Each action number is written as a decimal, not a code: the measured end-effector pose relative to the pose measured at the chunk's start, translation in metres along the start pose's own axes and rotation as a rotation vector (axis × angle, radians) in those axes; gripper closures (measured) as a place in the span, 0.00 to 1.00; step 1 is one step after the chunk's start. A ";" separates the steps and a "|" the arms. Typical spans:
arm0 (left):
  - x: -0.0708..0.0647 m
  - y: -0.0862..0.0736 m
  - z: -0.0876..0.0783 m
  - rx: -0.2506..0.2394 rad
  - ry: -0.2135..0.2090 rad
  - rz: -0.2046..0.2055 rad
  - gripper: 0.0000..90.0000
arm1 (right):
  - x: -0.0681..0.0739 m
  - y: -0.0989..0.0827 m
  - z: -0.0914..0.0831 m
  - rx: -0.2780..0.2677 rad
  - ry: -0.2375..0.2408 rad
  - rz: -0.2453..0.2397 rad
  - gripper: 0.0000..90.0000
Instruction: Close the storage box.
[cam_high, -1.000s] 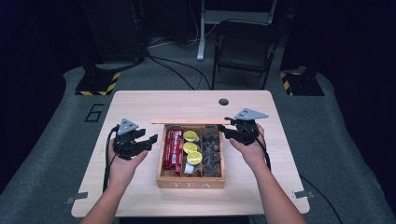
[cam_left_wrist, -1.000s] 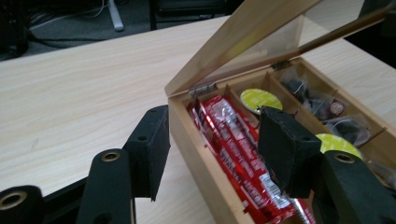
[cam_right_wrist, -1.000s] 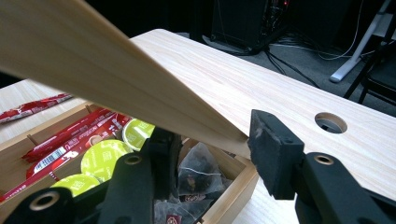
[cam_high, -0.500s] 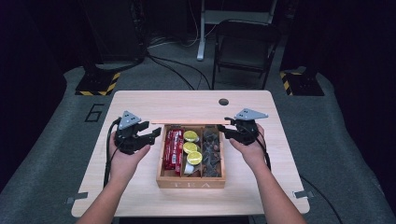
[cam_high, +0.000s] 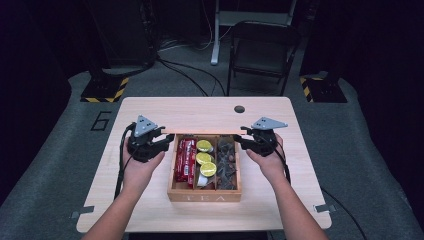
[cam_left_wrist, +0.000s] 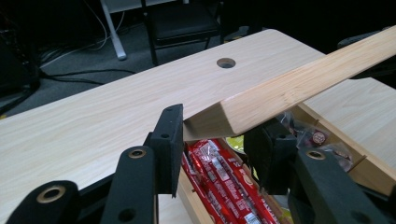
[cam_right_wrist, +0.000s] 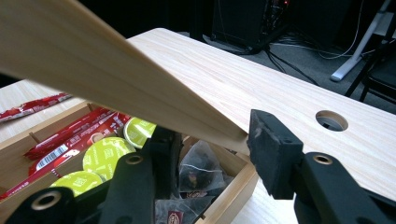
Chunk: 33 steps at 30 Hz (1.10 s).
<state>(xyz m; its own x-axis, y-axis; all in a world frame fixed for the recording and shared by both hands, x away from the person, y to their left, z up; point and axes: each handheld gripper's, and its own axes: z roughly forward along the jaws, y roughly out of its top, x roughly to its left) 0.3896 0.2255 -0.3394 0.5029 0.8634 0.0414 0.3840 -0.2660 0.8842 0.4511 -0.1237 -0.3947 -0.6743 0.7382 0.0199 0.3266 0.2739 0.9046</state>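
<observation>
A wooden tea box (cam_high: 204, 196) sits mid-table with its lid (cam_high: 207, 133) raised over the far edge, seen edge-on in the high view. My left gripper (cam_high: 170, 139) is shut on the lid's left end (cam_left_wrist: 289, 91), with a jaw on each face of the board (cam_left_wrist: 217, 128). My right gripper (cam_high: 239, 137) is shut on the right end (cam_right_wrist: 93, 70), clamping near the corner (cam_right_wrist: 217, 137). Inside the box lie red packets (cam_high: 185, 160), green-topped capsules (cam_high: 204, 157) and dark tea bags (cam_high: 227, 162).
The light wooden table (cam_high: 150, 210) has a round cable hole (cam_high: 239, 108) at the far edge. Beyond it stand a black folding chair (cam_high: 262, 50), floor cables and yellow-black striped bases (cam_high: 102, 90). Bare tabletop lies on both sides of the box.
The left gripper has edged slightly up and toward the box. The lid stays held at both ends; the right hand has barely moved.
</observation>
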 end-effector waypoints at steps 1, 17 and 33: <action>0.000 0.000 -0.001 0.001 -0.001 0.000 0.66 | -0.001 0.000 0.000 0.000 0.003 -0.002 0.61; 0.005 0.004 0.002 -0.010 -0.016 -0.020 0.67 | 0.010 0.003 -0.020 -0.017 -0.006 0.024 0.60; 0.005 -0.001 0.000 -0.017 -0.028 -0.001 0.67 | 0.025 0.025 -0.041 -0.028 -0.023 0.003 0.61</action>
<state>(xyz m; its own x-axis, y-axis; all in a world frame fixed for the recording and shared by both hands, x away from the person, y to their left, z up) 0.3917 0.2299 -0.3397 0.5241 0.8512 0.0274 0.3714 -0.2574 0.8921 0.4151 -0.1237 -0.3538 -0.6580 0.7529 0.0133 0.3096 0.2543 0.9162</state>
